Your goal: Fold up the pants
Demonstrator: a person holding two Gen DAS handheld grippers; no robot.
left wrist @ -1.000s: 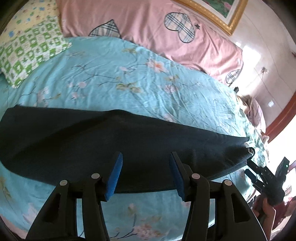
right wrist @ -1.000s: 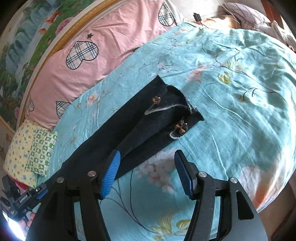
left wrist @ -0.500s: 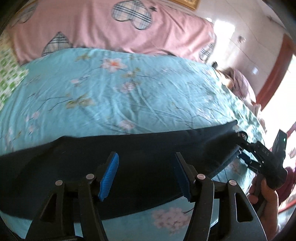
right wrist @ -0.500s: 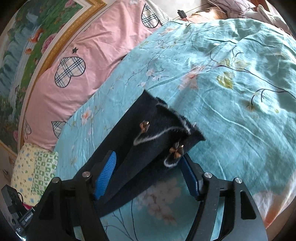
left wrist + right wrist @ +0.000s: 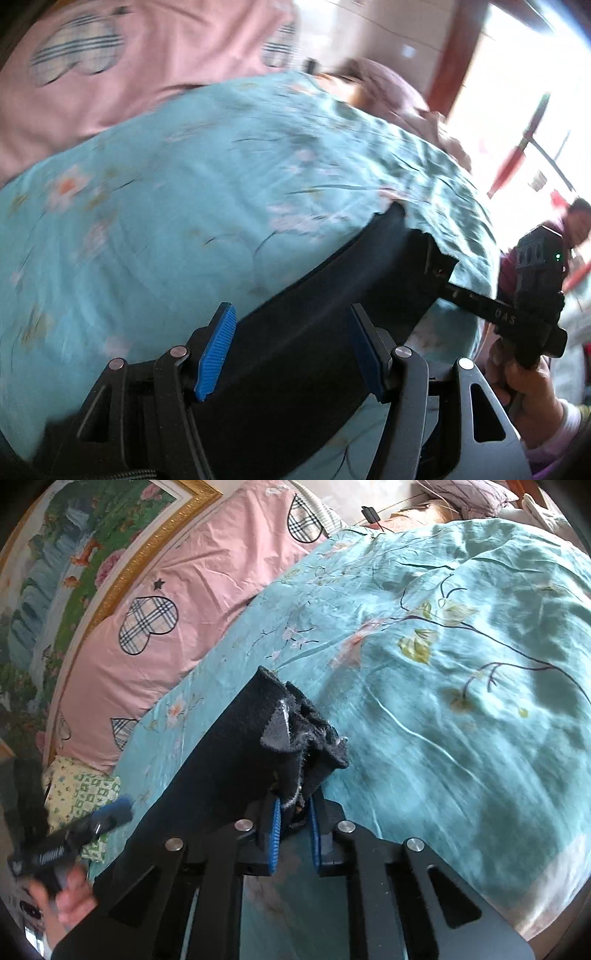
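Dark pants on the bed, one end pinched

The right tongs (image 5: 293,829) have just closed on the bunched end of the pants (image 5: 221,760), which stretch across the teal bedspread (image 5: 461,686) below the pink pillow (image 5: 192,587). The left tongs (image 5: 291,350) stand wide above the cloth.

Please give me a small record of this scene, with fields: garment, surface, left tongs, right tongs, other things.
garment: dark pants, laid in a long strip on the bed
surface: blue flowered bedsheet
left tongs: open, over the middle of the pants, pads not pressing
right tongs: just closed, shut on the bunched end of the pants
other things: pink pillow with checked hearts; framed painting behind it
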